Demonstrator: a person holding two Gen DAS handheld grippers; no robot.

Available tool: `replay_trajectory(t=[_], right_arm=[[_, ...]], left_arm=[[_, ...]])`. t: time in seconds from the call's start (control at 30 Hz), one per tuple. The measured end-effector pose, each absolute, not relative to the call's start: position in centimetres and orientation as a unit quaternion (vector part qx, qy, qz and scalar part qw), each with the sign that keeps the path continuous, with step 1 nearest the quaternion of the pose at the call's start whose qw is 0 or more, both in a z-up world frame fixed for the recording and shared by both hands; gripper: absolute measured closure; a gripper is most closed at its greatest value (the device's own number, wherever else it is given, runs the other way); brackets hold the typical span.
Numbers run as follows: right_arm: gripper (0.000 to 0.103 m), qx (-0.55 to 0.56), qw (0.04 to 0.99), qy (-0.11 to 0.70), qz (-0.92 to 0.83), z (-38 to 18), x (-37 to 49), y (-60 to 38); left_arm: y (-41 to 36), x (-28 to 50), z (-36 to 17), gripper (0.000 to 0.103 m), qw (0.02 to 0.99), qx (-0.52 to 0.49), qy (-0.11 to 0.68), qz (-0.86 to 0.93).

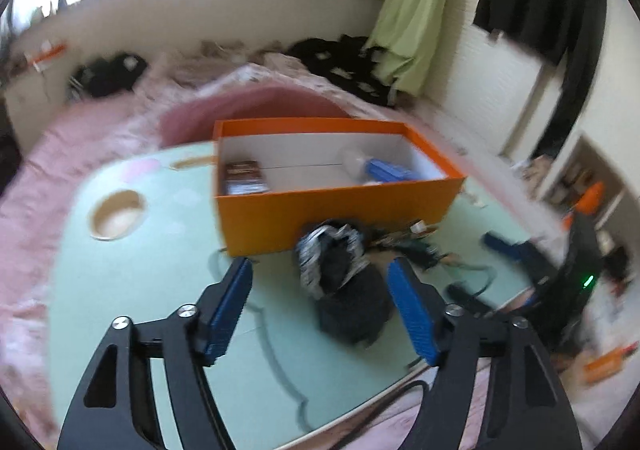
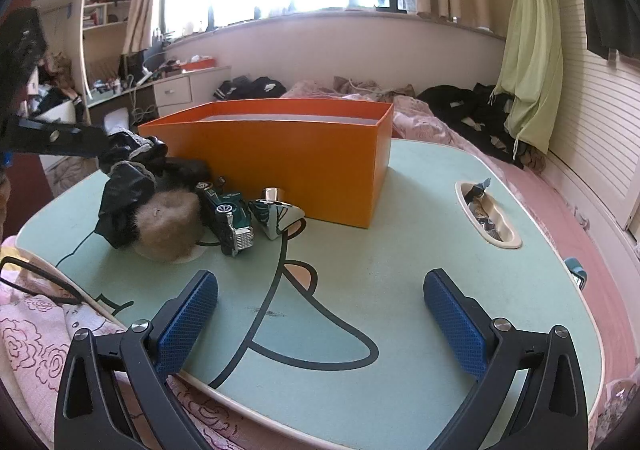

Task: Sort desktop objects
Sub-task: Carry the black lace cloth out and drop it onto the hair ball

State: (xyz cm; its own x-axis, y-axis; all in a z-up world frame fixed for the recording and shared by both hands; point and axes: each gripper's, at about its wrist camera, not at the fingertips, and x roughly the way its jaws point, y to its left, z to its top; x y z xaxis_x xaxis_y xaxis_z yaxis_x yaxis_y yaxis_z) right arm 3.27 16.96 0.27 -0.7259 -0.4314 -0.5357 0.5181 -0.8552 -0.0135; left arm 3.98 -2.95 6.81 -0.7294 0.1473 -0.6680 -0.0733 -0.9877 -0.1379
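Now the left gripper (image 1: 320,282) hangs over the green tray table (image 1: 140,290) with its 2 blue pads spread apart; nothing is pinched between them. A black bundle (image 1: 340,278) with silver-white trim lies on the table in the gap ahead of the pads, touching neither as far as the blurred left view shows. Just beyond it stands the orange box (image 1: 340,206), open on top. Inside the box, a dark booklet (image 1: 244,178) leans at the left end, and a blue thing (image 1: 386,170) with a pale round piece beside it lies at the right end.

From the right wrist, the right gripper (image 2: 320,314) sits low at the near edge of the table, jaws wide and empty, over a bare patch with a black cartoon outline. To its far left the bundle rests against a tan furry lump (image 2: 168,226). Just right of that lump a green toy truck (image 2: 234,218) stands with its chrome grille toward the camera, and a small silver-and-teal cone-shaped item (image 2: 276,218) lies touching the truck's right side, near the box's front wall. An oval recess (image 2: 512,242) on the table's right holds crumpled wrappers. Pink bedding (image 2: 36,330) surrounds the table.
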Motion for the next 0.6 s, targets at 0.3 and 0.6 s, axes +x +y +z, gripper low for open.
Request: replay_trajectory(t=[0.3,0.6], right_arm=[[0.000,0.267,0.258,0.082,-0.925,0.2,3.3,17.0],[0.000,0.267,0.258,0.082,-0.925,0.4,3.5,17.0]], left_arm=[[0.2,5.8,1.6,0.028,0.031,-0.411,0.026,0.911],[-0.1,4.4,0.6,0.000,0.031,-0.393,-0.009,0.919]])
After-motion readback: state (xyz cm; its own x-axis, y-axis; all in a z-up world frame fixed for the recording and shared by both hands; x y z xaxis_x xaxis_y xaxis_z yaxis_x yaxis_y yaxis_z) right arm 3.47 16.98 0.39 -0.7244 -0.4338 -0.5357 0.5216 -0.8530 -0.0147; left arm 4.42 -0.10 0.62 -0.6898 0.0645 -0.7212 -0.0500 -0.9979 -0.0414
